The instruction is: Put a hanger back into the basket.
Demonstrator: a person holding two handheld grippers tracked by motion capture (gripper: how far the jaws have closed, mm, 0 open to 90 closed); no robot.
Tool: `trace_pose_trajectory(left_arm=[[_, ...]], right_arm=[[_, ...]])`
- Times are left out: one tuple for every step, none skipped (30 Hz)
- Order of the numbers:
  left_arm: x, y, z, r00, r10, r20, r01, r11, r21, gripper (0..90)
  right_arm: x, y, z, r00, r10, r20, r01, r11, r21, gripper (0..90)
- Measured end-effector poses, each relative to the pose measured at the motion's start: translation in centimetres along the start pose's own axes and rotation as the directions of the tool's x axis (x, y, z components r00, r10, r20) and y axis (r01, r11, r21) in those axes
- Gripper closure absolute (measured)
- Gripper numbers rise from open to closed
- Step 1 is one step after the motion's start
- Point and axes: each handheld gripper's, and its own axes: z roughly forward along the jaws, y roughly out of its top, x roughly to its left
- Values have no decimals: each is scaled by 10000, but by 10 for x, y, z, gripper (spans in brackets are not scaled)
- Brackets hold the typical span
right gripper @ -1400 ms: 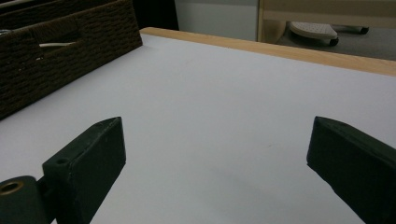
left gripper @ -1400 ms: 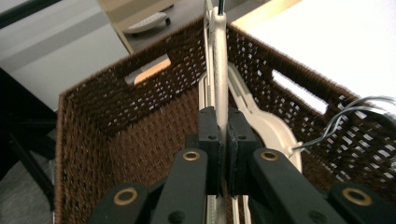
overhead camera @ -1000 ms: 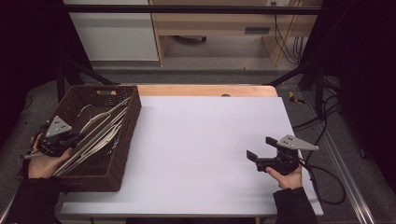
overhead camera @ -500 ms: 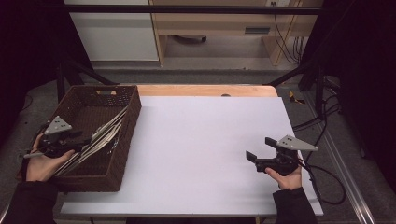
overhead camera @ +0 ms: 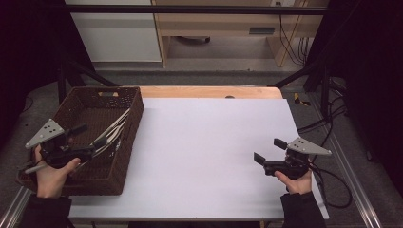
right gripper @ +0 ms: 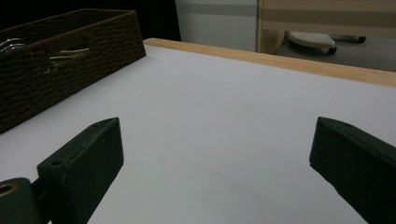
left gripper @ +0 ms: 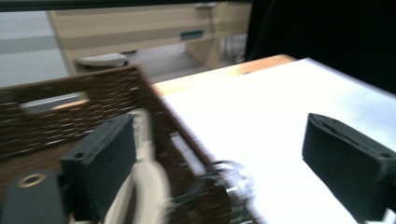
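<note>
From the high view, I see my left tongs (overhead camera: 88,134) at the near left corner of the brown woven basket (overhead camera: 135,111), which stands on the left part of the white tabletop (overhead camera: 204,152). Their jaws have just been opening and now stand wide apart, holding nothing. In the basket lies a bundle of long pale utensils (overhead camera: 114,133), leaning toward the right wall; the tips of my left tongs are just beside their near ends. My right tongs (overhead camera: 268,151) hover low over the right part of the tabletop, well apart from the basket, with the jaws wide open and empty. In the left gripper view, the picture is blurred: the basket wall (left gripper: 70,107) runs between the two jaws, and I see pale handles (left gripper: 149,172) and a shiny metal piece (left gripper: 233,184) below, free of the pads. In the right gripper view, only bare tabletop (right gripper: 210,126) lies between the open jaws, and the basket (right gripper: 65,56) stands far at the left with some metal utensils (right gripper: 67,56) inside.
</note>
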Motion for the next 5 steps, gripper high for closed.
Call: trace_pose_trajectory(left_arm=[[-5, -1, 1, 10000, -11, 44, 11, 10000, -93, 71], [-9, -2, 3, 9999, -64, 128, 67, 9998, -211, 67], [-14, -3, 5, 9996, -134, 247, 142, 9994, -306, 66], [-17, -5, 7, 9994, -97, 347, 108, 9994, -318, 65], [-21, -7, 8, 9991, -116, 420, 130, 9994, -333, 65]], right_arm=[[0, 0, -1, 10000, -21, -6, 21, 10000, -12, 32], [-1, 1, -2, 10000, -20, -43, 20, 10000, -14, 31], [-1, 1, -2, 10000, -1, 8, 1, 10000, -75, 30], [-1, 1, -4, 10000, -17, 0, 17, 10000, -62, 30], [-1, 2, -4, 10000, 40, -1, -40, 9999, -120, 29]])
